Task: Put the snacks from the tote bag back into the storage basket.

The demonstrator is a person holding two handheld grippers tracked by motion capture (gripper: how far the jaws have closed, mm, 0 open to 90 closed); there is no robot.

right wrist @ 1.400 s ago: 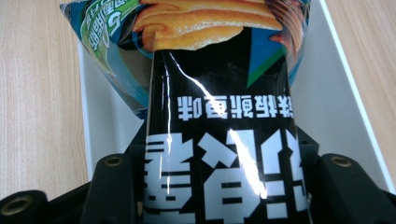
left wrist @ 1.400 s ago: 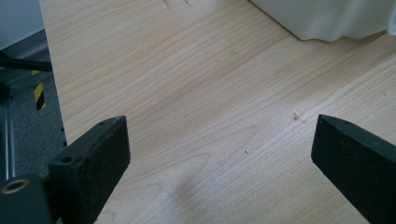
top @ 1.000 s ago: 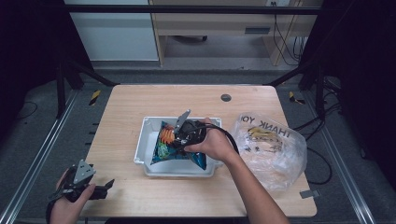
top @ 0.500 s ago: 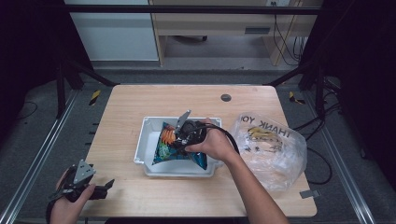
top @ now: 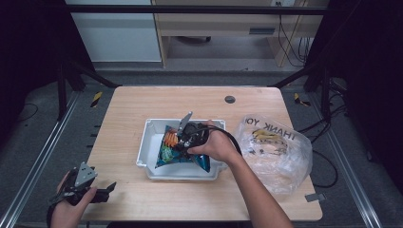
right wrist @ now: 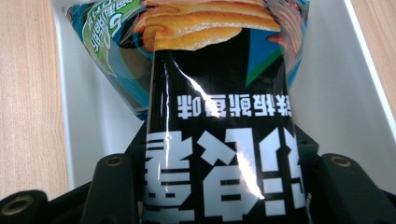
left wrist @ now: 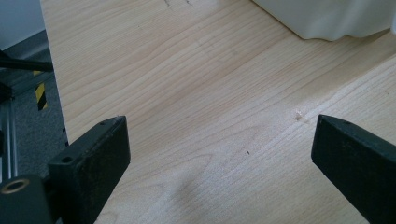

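Glossy snack bag lying lengthwise between right gripper jaws, clamped, hanging over white tray; left gripper gaping, empty, well apart.

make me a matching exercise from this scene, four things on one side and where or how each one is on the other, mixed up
Things:
1. snack bag
2. white tray
3. clear plastic bag
4. left hand-held gripper

Places or states:
A. jaws open above bare wood at the table's near left corner
B. lies crumpled on the table to the right of the tray
C. clamped in the right hand-held gripper, over the tray
D. sits at the middle of the table, snack bag over it

Pairs: 1-C, 2-D, 3-B, 4-A
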